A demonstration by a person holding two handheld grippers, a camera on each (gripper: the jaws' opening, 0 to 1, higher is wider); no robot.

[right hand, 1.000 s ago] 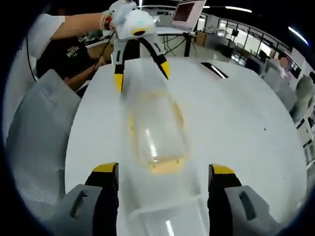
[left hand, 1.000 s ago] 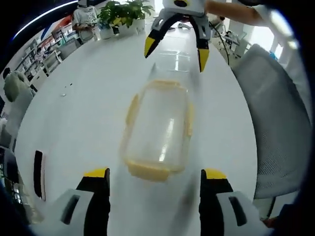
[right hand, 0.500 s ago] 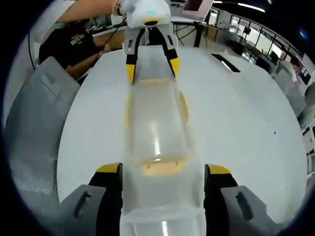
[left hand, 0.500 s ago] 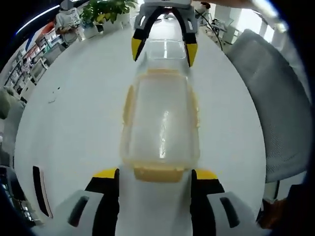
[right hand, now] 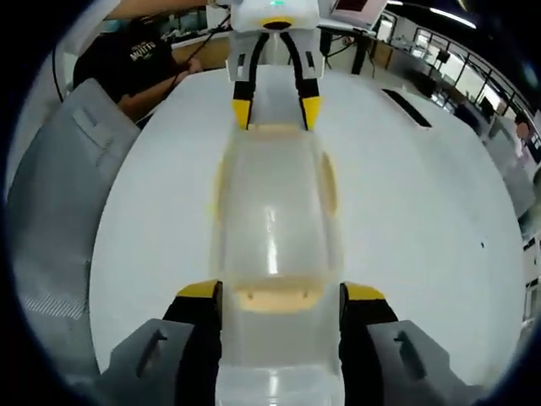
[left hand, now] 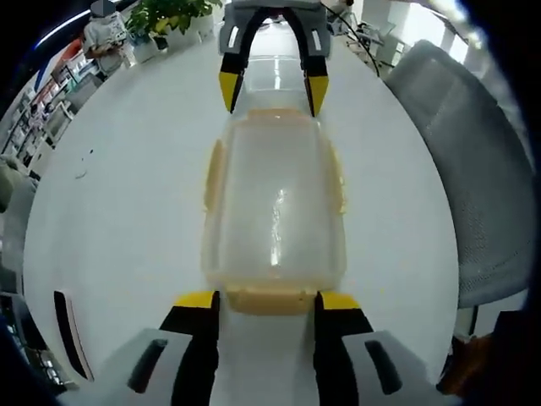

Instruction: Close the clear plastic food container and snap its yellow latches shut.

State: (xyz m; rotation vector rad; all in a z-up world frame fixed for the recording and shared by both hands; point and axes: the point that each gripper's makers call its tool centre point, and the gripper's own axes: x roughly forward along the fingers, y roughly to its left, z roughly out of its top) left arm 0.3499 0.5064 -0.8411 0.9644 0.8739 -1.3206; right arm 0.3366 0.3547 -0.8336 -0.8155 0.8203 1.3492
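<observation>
Lid seated on the container [left hand: 273, 207]; left gripper [left hand: 266, 298] and right gripper [right hand: 281, 290], part-open, straddle its end latches, apparently unsnapped

Clear, colourless plastic food container [left hand: 273, 211] with pale yellow latches [left hand: 269, 299] on its ends and long sides, showing a white streak of glare along its lid; in the right gripper view [right hand: 272, 228] it is reading faintly frosted. Left gripper [left hand: 266, 303]: pale grey body, black jaws tipped in bright yellow. Right gripper [right hand: 275, 293]: same grey, black and yellow scheme. Plain glossy white round table [left hand: 127, 194], carrying no pattern. Grey mesh-textured office chair [left hand: 473, 169]. Green leafy potted plants [left hand: 165, 15]. Black T-shirt with white lettering [right hand: 144, 59] on a seated person.
</observation>
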